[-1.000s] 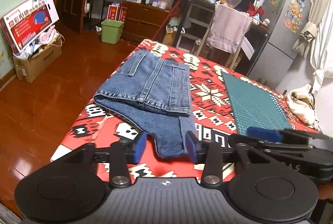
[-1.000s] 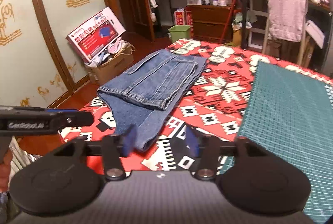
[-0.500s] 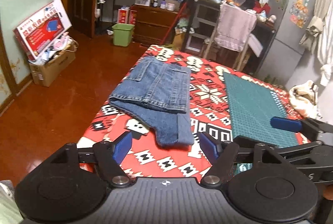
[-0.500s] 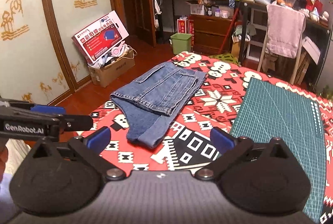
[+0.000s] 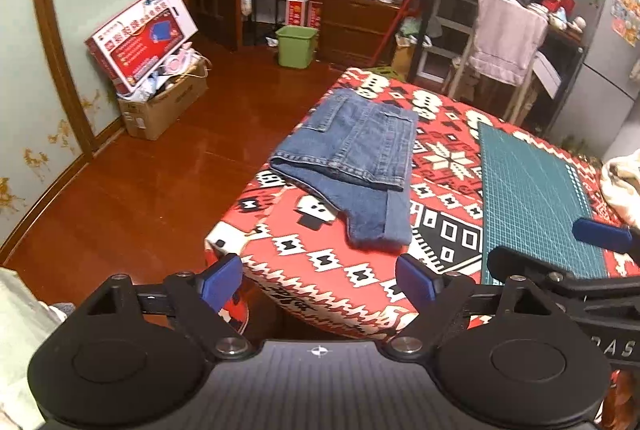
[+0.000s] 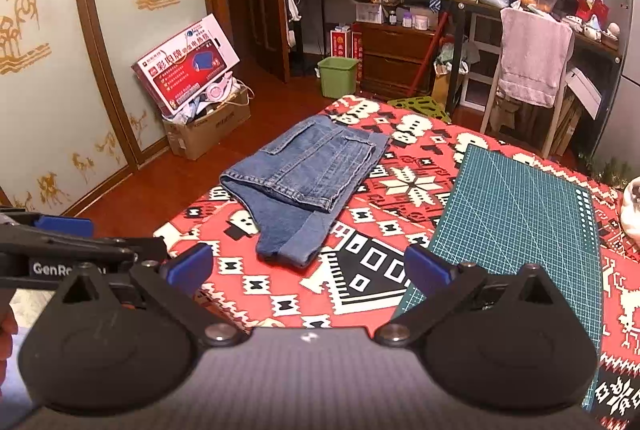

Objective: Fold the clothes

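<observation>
Denim jeans [image 5: 352, 166] are lying folded into a compact stack at the left end of the counter [image 5: 352, 282], on its red patterned cloth, with one cuffed leg end sticking out toward the near edge. A second ago the left gripper [image 5: 320, 284] and the right gripper [image 6: 310, 268] were both low over that cuffed end with their jaws narrowed around it; now both are sitting back and higher, well apart from the fabric, with jaws spread wide and holding nothing. That is suggesting the last fold has just been released and the garment is staying where it was put. Whether the protruding leg end still needs tucking is a judgement call; the stack is looking nearly finished.

Counting what is showing: one pair of jeans, one green cutting mat [image 6: 516, 214] lying beside it on the counter, two grippers, and one pale bundle of cloth [image 5: 622, 182] at the far right edge, possibly the next garment, though it is too cropped to tell.
</observation>
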